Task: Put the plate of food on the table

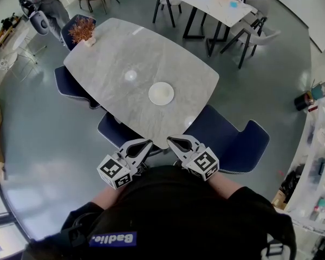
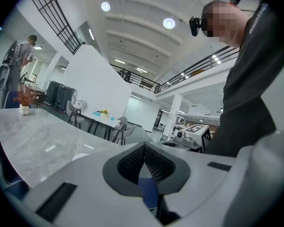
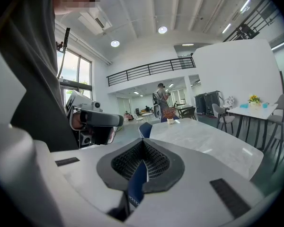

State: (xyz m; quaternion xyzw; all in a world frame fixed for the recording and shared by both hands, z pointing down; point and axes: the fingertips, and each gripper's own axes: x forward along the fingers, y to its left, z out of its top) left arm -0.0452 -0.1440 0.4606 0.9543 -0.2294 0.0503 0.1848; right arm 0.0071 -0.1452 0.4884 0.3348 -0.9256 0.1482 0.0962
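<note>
The plate (image 1: pixel 161 93) is already lying on the table (image 1: pixel 108 53), at twelve o'clock from the two grippers and not far in from the near edge. It is showing plain white from the head view, so whether any food is on it I cannot tell. The left gripper (image 1: pixel 145 143) and the right gripper (image 1: pixel 171 141) are hovering close to the person's chest, tips nearly meeting, well apart from the plate. Both are sitting with jaws pressed together and nothing between them. Only the blue of the chair (image 1: pixel 235 142) is showing through the slit.

The risks I am judging from here:

- If either gripper is heading for the plate with its jaws shut like this, it is going to shove the rim rather than take it, and the stone top is looking smooth enough for the plate to skate.
- A push toward six o'clock is sending it to the table edge and the chairs below.
- The rim is lying low and flat on the table — a shallow approach is likely to ride over it or tip it.
- The grippers are crowding each other, so a quick opening could knock one against the other.
</note>
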